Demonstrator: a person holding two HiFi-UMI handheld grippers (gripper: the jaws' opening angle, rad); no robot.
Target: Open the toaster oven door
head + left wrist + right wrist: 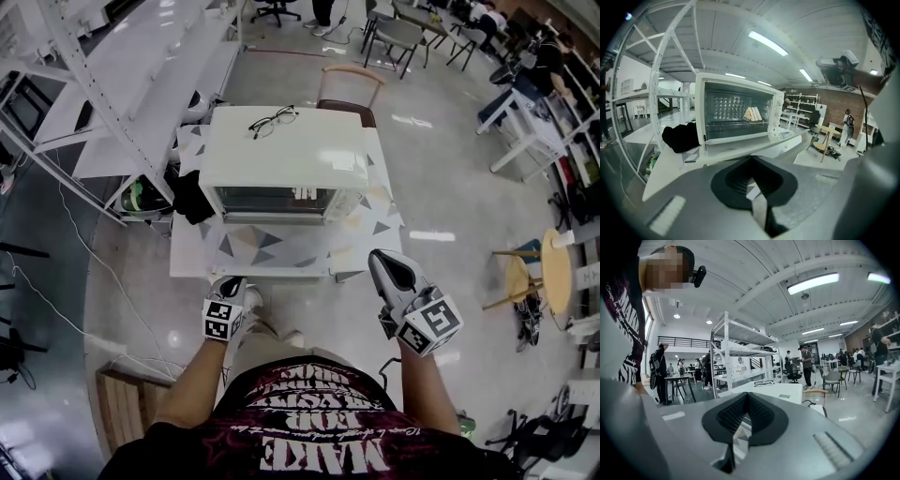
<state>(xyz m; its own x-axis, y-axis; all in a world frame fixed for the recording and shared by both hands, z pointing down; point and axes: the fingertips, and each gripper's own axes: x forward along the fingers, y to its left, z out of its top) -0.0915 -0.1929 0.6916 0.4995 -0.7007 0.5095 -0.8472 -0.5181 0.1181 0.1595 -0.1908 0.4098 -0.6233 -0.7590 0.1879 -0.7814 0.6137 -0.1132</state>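
Left gripper (229,284), lower left, fingers together, empty, right gripper (384,259), lower right, likewise, one toaster oven (281,164), door shut, on tabletop (281,251), one pair of glasses (274,120) atop.

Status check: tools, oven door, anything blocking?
Left tool and right tool shut, empty, back from the oven. Toaster oven door closed. Glasses on top, black cloth beside it, nothing before the door.

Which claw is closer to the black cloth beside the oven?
Left. The left claw is in front of the black cloth; the right claw is by the other side of the oven.
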